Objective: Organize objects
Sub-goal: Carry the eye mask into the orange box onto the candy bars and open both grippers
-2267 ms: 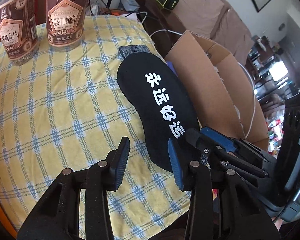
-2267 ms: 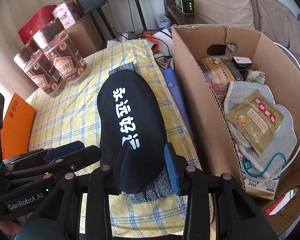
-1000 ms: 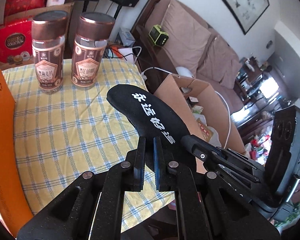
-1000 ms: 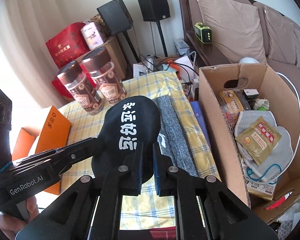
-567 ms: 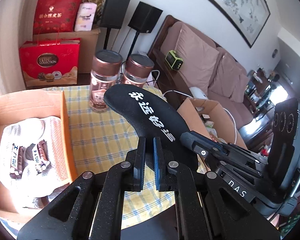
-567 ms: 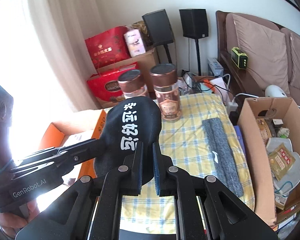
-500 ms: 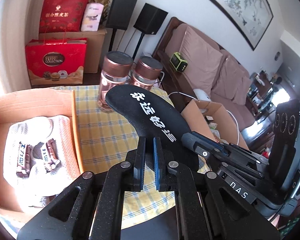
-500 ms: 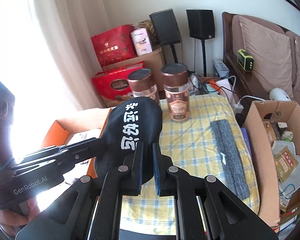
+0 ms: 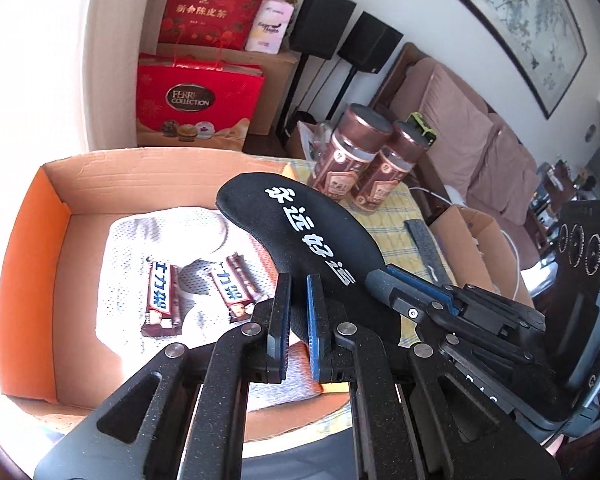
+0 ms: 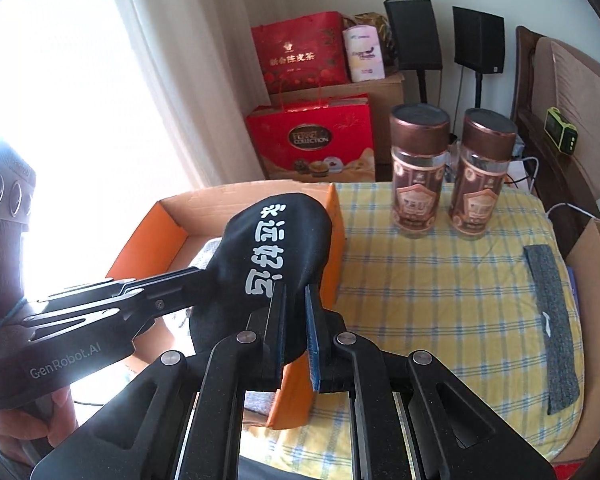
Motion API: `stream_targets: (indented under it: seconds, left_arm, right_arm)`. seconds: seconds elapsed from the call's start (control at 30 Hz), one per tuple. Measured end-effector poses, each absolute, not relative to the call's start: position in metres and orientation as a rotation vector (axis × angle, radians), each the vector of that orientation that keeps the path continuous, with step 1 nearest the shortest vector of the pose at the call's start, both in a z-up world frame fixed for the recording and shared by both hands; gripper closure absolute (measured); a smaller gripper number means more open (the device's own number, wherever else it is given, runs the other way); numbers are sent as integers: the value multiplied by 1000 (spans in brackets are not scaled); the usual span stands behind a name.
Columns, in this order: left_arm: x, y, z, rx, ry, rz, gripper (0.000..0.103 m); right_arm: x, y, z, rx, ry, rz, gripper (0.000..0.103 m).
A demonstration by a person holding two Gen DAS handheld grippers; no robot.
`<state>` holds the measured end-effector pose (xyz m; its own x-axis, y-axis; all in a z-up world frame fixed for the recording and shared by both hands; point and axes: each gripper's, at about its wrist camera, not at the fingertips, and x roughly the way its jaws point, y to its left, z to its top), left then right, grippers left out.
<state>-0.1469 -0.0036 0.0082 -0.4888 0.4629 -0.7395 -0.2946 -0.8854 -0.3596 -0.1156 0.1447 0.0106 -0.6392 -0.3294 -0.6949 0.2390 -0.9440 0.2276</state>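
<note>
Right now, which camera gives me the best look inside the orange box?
The left wrist view. It looks down into the orange box, showing the white mesh cloth and two snack bars on it. The right wrist view catches only its orange walls; the black sock and left gripper hide most of the inside.

Below me the orange cardboard box stands open at the top, so I see a clear way in from above; two chocolate bars on white mesh cloth cover much of its floor. On the checked tablecloth, two brown-lidded jars block the far edge and a grey strip lies at the right; between them the cloth is bare.
</note>
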Motion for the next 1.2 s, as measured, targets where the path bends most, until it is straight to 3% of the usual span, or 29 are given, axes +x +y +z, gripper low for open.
stream_targets:
  seconds: [0.63,0.67,0.7,0.77,0.97,1.1,1.2]
  left_arm:
    - [-183,-59,-52,-1445,-288,2425,94]
    - [-182,-61,-54,-1449,-299,2427,84]
    - [-181,-62,-55,-1447,-312,2427,68]
    - [-177,-61,-55,-1427,-328,2431,53]
    - [-167,-45,-45,-1392,-325,2423,40]
    - [-161,-31,-32,-1361,-275,2442,29]
    - [-157,-21,-23,-1331,-238,2460,28]
  right_arm:
    - [-143,101,-35,1255,-119,-2477,91]
    - [-143,103,-33,1258,-106,-2489,91]
    - [-142,104,-32,1263,-92,-2503,91]
    - [-140,109,-28,1255,-93,-2513,85]
    - [-129,126,-15,1237,-82,-2570,60]
    - [-123,141,-5,1218,-90,-2610,49]
    - [-120,153,2,1201,-80,-2660,41]
